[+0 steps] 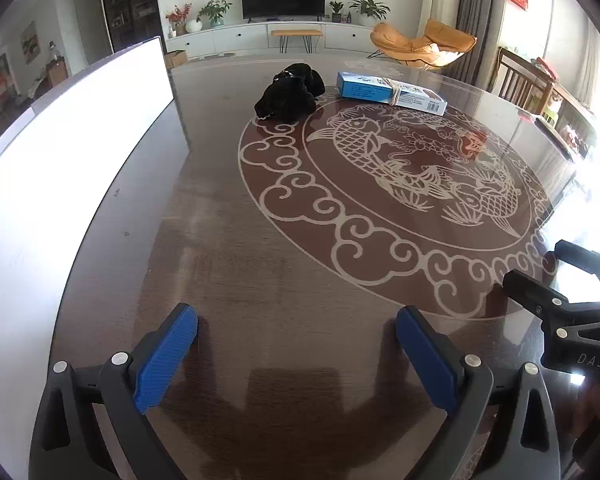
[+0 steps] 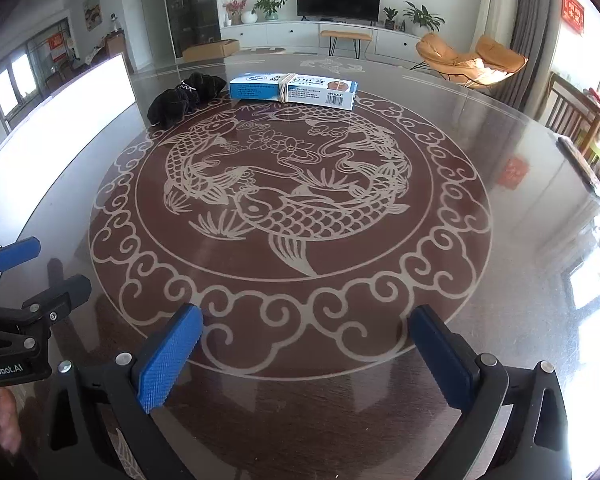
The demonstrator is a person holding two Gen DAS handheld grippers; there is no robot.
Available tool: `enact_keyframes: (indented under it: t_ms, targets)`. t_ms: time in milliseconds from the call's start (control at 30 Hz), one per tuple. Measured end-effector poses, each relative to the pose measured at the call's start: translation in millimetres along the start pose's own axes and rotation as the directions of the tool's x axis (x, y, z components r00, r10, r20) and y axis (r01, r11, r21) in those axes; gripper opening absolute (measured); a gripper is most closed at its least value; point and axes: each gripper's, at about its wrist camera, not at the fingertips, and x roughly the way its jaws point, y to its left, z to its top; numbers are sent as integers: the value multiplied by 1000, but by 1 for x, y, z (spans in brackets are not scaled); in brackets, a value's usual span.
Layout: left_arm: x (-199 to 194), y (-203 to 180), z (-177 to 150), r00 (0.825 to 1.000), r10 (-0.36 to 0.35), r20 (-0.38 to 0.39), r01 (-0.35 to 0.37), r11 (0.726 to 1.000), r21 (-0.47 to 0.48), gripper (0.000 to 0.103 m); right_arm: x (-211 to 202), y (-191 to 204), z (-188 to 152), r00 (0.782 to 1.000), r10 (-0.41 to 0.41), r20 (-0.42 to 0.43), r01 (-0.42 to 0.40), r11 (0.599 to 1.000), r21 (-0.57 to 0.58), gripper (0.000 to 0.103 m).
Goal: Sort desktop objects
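Note:
A crumpled black cloth (image 1: 290, 96) (image 2: 184, 96) lies at the far side of the round table. Beside it, to the right, rests a flat blue and white box (image 1: 392, 92) (image 2: 294, 90) bound with a rubber band. My left gripper (image 1: 296, 344) is open low over the near part of the table, nothing between its blue pads (image 1: 166, 356). My right gripper (image 2: 306, 344) is open too, and empty, over the near rim of the fish pattern. Each gripper shows in the other's view: the right gripper (image 1: 534, 262) at the right edge, the left gripper (image 2: 60, 264) at the left edge. Both objects lie far ahead of the fingers.
The dark glossy table (image 1: 260, 260) (image 2: 520, 280) bears a pale carp and cloud pattern. A large white panel (image 1: 60, 160) (image 2: 60, 108) stands along its left side. A person's hand (image 2: 0, 420) shows at the lower left. Wooden chairs (image 2: 580, 120) stand at the right, with a living room behind.

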Motion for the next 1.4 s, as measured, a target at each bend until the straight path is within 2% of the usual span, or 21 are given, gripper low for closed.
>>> enact_keyframes:
  t_ms: [133, 233, 1400]
  targets:
    - [1, 6, -1, 1000, 5, 5, -5, 999, -37, 102, 1, 0, -2, 1000, -11, 0, 11, 1000, 3, 103]
    - [3, -1, -1, 1000, 30, -11, -30, 1000, 1, 103, 0, -1, -3, 1000, -17, 0, 17, 1000, 12, 103]
    - [2, 1, -3, 1000, 27, -7, -27, 1000, -4, 103, 1, 0, -4, 999, -43, 7, 42, 999, 25, 103]
